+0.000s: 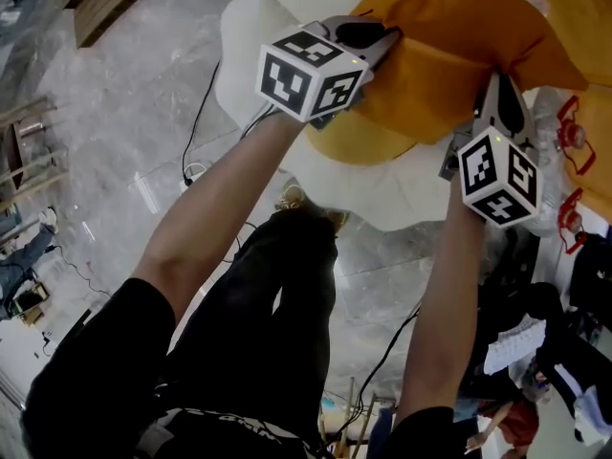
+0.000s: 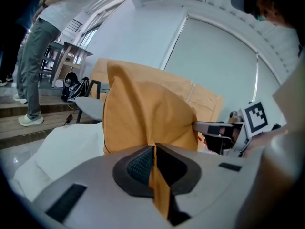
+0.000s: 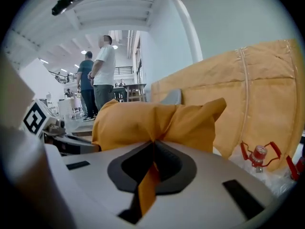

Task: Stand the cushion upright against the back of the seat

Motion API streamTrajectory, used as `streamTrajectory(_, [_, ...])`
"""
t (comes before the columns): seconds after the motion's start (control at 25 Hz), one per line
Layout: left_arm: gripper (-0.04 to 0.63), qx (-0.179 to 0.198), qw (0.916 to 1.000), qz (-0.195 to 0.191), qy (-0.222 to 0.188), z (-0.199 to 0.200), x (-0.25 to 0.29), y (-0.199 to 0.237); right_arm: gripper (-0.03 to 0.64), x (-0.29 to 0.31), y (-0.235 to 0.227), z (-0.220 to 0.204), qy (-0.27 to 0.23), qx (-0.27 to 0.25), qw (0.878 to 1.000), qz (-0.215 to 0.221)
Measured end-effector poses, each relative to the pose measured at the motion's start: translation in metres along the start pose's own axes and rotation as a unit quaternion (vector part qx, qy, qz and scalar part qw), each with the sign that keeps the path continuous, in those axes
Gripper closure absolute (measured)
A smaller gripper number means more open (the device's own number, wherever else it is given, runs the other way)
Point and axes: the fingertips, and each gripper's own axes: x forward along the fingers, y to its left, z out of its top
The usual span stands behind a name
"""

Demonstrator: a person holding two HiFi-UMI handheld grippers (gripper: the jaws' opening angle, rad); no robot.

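Note:
The orange cushion [image 1: 449, 36] is lifted above the white seat [image 1: 251, 46], held by both grippers. My left gripper [image 1: 390, 36] is shut on a fold of its fabric at the left edge; in the left gripper view the orange cloth [image 2: 143, 111] runs straight between the closed jaws. My right gripper [image 1: 497, 75] pinches the cushion's right edge, and the bunched fabric [image 3: 152, 120] passes between its shut jaws. The seat's orange back [image 3: 250, 92] rises just behind the cushion. The white seat [image 2: 57, 149] lies below left.
Clear bottles with red handles [image 1: 572, 137] sit to the right of the seat, seen too as a red-handled bottle [image 3: 258, 155]. Cables [image 1: 196, 132] trail over the marble floor. People [image 3: 104, 75] stand further back, and a grey chair [image 2: 88, 106] is behind the seat.

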Motion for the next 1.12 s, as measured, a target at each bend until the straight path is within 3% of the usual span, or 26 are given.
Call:
streamTrajectory(0.56, [0.574,-0.014,0.9996,0.021,0.009,-0.041,0.001,0.026,0.584,0.001,0.024,-0.035,-0.006,-0.032,0.999,0.013])
streamTrajectory(1.12, [0.482,0.007,0.9976,0.069,-0.005,-0.04,-0.011,0.025,0.555,-0.009,0.02,-0.027,-0.015,-0.043,0.999,0.011])
